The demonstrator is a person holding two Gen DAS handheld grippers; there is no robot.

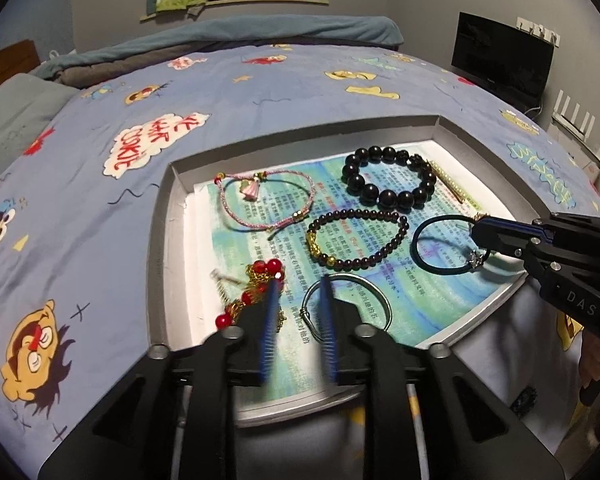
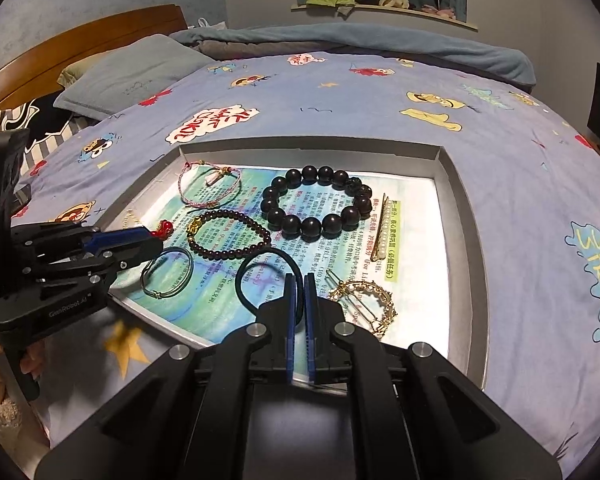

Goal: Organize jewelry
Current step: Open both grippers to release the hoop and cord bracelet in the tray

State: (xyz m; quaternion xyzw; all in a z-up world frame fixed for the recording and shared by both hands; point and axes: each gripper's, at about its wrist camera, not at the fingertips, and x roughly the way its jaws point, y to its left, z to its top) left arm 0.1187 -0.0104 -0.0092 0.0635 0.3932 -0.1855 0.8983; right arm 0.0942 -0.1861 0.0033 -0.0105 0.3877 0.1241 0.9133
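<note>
A shallow grey box [image 1: 168, 216] lined with printed paper lies on the bed and holds the jewelry. My left gripper [image 1: 300, 280] is open over the box's near left part, between a red-and-gold bead piece [image 1: 256, 280] and a thin silver bangle [image 1: 364, 292]. My right gripper [image 2: 299, 278] is shut on a black hair tie [image 2: 256, 264] with a small star charm [image 1: 476, 259]. A big black bead bracelet [image 2: 316, 208], a small dark bead bracelet [image 2: 228, 236], a pink cord bracelet [image 2: 210, 188], a pearl clip [image 2: 384, 226] and a gold clip [image 2: 364, 300] lie in the box.
The box sits on a blue cartoon-print bedsheet [image 1: 100, 200]. A grey pillow [image 2: 128, 76] and wooden headboard [image 2: 80, 48] are at the far left, a rolled blanket [image 2: 340, 44] along the back. A dark monitor [image 1: 500, 56] stands at the right.
</note>
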